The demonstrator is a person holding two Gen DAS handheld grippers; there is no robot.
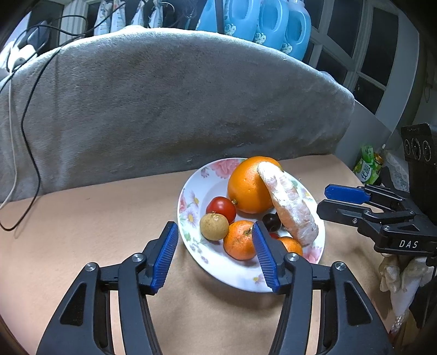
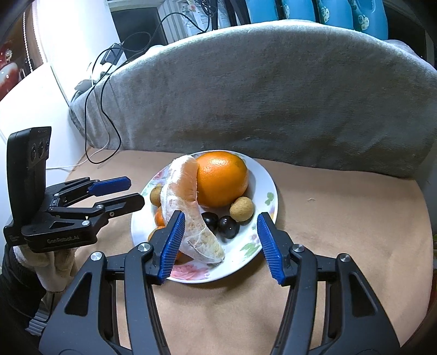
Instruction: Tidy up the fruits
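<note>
A floral white plate on the tan table holds a big orange, a peeled pomelo wedge leaning on it, a red tomato, longans, a mandarin and two dark grapes. My left gripper is open and empty at the plate's near rim; it also shows in the right wrist view. My right gripper is open and empty over the plate's near edge, and shows at the right.
A grey blanket-covered backrest rises behind the plate. Black and white cables hang at the left. Blue detergent jugs stand behind. A green packet sits at the far right.
</note>
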